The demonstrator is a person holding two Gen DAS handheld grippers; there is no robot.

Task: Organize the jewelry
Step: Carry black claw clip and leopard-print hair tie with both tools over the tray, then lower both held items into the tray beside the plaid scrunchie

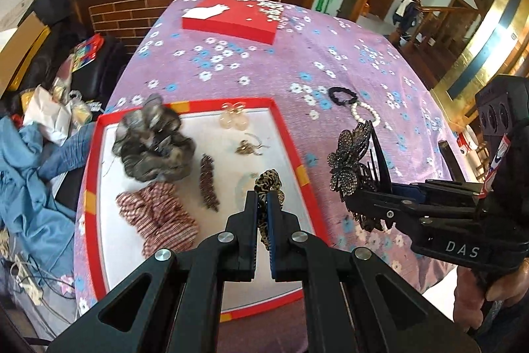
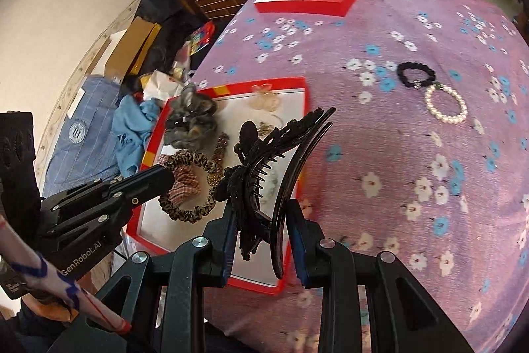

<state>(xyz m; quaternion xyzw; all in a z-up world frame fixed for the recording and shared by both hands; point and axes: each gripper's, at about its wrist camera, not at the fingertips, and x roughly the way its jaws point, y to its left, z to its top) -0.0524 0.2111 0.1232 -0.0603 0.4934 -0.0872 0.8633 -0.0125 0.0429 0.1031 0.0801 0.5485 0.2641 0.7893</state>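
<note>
The left gripper [image 1: 263, 204] is pressed together on a leopard scrunchie [image 2: 188, 187], held above the near right part of the red tray [image 1: 291, 134], probably so it can be dropped among the hair things already there. The right gripper [image 2: 261, 237] pinches a black butterfly hair claw [image 1: 350, 161] just over the tray's right edge. A black bracelet [image 2: 416, 74] and a pearl bracelet [image 2: 446, 105], touching, lie further right on the tablecloth [image 2: 413, 171], not yet collected.

Your left gripper [image 1: 263, 207] is pinched tight on the leopard-print scrunchie [image 1: 268, 184]; your right gripper [image 2: 261, 237] clamps the rhinestone hair claw [image 2: 264, 161]. Both point forward, side by side.
</note>
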